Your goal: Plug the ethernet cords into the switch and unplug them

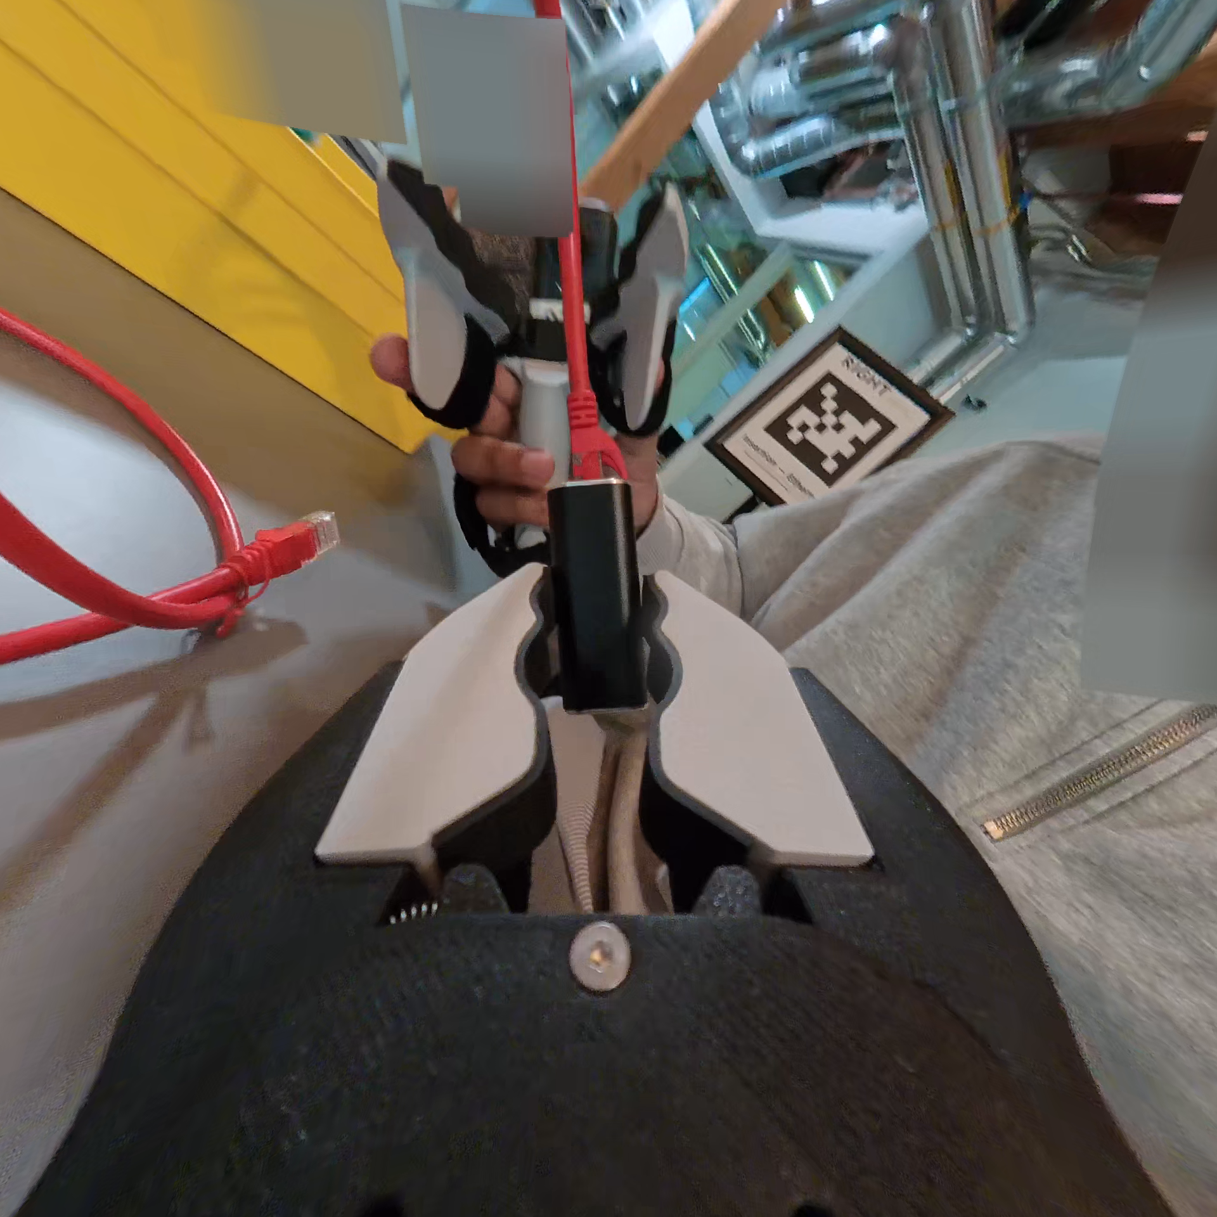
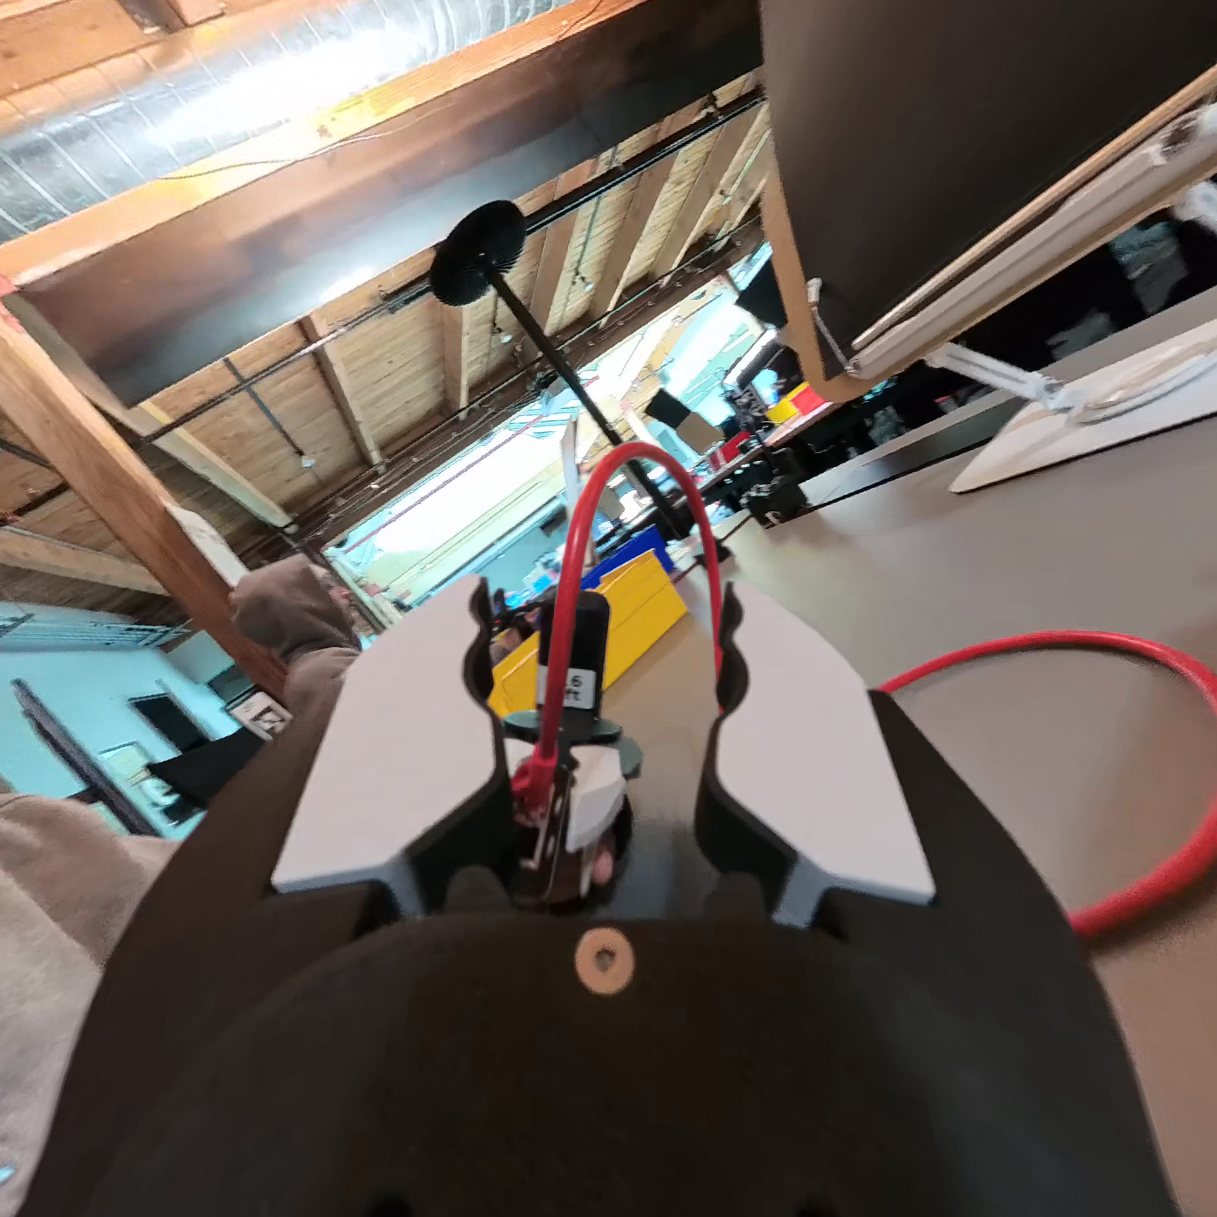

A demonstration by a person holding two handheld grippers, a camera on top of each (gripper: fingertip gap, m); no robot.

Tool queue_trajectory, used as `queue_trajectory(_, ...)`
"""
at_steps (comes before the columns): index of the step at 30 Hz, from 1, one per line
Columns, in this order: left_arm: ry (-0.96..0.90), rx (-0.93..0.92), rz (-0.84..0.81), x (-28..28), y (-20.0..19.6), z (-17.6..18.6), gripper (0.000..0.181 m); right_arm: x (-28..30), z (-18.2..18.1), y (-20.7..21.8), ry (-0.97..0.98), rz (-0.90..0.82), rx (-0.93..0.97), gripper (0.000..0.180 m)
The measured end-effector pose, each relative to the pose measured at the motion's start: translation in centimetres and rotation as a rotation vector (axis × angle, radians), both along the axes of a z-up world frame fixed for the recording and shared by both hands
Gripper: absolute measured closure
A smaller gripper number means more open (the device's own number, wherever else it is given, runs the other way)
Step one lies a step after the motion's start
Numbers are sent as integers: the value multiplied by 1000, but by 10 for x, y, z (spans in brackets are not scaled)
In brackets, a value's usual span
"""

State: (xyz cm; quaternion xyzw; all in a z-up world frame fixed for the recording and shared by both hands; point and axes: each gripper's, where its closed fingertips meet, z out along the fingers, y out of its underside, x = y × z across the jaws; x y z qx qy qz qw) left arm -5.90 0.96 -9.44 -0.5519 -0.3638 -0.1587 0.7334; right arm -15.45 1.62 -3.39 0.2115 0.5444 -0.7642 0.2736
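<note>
My left gripper is shut on a small black switch and holds it above the table. A red ethernet plug sits in the switch's far end, and its red cord runs up and away. My right gripper faces it, held by a hand; its fingers are open on either side of the cord, just beyond the plug. In the right wrist view the right gripper is wide open around the red plug and the looping cord. A second red plug lies loose on the table.
A yellow bin stands at the left on the grey table. A framed black-and-white marker card stands behind. A grey sweatshirt sleeve fills the right. A monitor on a white stand stands at the right in the right wrist view.
</note>
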Motion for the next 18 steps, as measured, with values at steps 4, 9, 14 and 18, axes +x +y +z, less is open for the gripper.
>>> queue_trajectory(4,-8,29,96,-11,-22,1,157,-4,-7,-1,84,-62,61,88)
queue_trajectory(9,-23,63,124,-15,-28,2,157,24,-24,-18,186,53,199,86)
queue_trajectory(14,-20,48,94,-12,-22,1,157,56,-36,-27,91,289,219,114)
queue_trajectory(18,-14,37,77,-10,-19,1,157,73,-42,-29,41,417,238,144)
